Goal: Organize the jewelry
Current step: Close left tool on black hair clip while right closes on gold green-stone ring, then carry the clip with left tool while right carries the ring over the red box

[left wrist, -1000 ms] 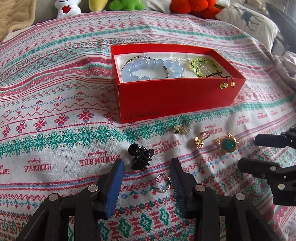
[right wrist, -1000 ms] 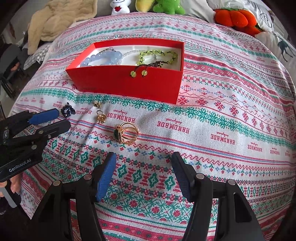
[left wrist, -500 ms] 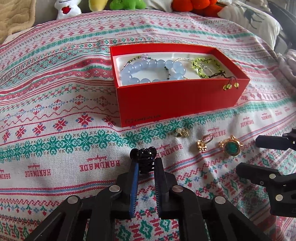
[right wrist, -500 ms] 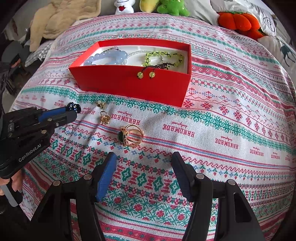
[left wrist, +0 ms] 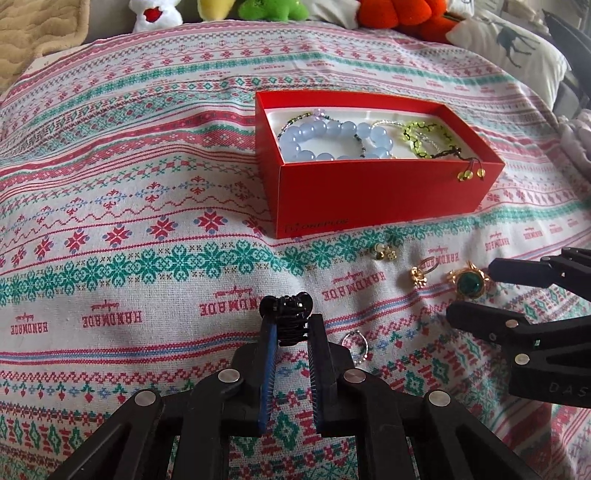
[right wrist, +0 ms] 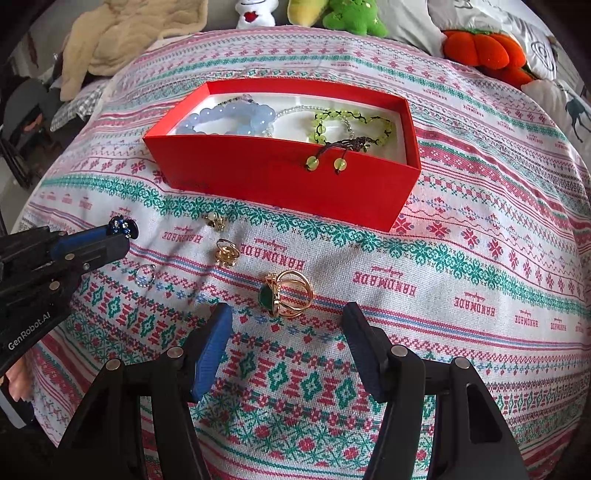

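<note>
My left gripper (left wrist: 290, 326) is shut on a small black hair claw clip (left wrist: 286, 312) and holds it just above the patterned cloth; the clip also shows in the right wrist view (right wrist: 123, 226). A red box (left wrist: 384, 195) holds a blue bead bracelet (left wrist: 332, 138) and a green bead bracelet (left wrist: 424, 138). My right gripper (right wrist: 288, 328) is open, with a gold ring with a green stone (right wrist: 286, 293) lying on the cloth just ahead between its fingers. A small gold ring (right wrist: 226, 253), a gold earring (right wrist: 215, 221) and a silver ring (right wrist: 144, 275) lie on the cloth.
The bed cloth (left wrist: 110, 258) slopes away on all sides. Plush toys (right wrist: 351, 16) and an orange cushion (right wrist: 480, 50) sit at the far edge. A beige blanket (right wrist: 122, 40) lies at the back left.
My left gripper closed on the black clip and has lifted it slightly, moving left. My right gripper has come closer to the green-stone ring.
</note>
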### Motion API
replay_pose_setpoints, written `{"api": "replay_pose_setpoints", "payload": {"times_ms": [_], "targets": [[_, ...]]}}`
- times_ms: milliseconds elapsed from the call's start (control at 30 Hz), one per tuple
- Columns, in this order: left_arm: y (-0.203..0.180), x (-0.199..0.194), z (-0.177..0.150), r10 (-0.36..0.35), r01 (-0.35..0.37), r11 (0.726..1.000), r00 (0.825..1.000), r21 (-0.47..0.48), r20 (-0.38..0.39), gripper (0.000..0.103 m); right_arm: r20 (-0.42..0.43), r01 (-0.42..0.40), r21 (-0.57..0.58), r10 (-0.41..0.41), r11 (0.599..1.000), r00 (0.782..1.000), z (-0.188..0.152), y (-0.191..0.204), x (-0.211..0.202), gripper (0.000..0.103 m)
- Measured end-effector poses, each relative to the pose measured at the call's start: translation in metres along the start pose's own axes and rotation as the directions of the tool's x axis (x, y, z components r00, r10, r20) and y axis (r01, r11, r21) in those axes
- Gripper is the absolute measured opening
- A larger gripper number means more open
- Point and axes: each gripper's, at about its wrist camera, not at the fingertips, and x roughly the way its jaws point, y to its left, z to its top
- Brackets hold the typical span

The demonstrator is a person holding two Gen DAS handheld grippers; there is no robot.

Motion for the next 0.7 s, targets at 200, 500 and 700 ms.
{"api": "replay_pose_setpoints", "payload": {"times_ms": [200,500,700], "targets": [[0.001,0.0,-0.001,0.003,-0.003,1.0,1.0,0.0,-0.003,0.011,0.003,-0.001,-0.006,0.001,1.0,1.0,0.009,0.005,0.007,0.04],[0.002,0.001,-0.001,0.007,-0.007,1.0,1.0,-0.002,-0.006,0.011,0.009,0.005,-0.018,-0.005,1.0,1.0,0.011,0.007,0.008,0.032],[0.002,0.0,0.0,0.01,-0.01,1.0,1.0,-0.005,-0.009,0.011,0.014,-0.002,-0.015,0.002,1.0,1.0,0.004,0.0,-0.001,0.032]]}}
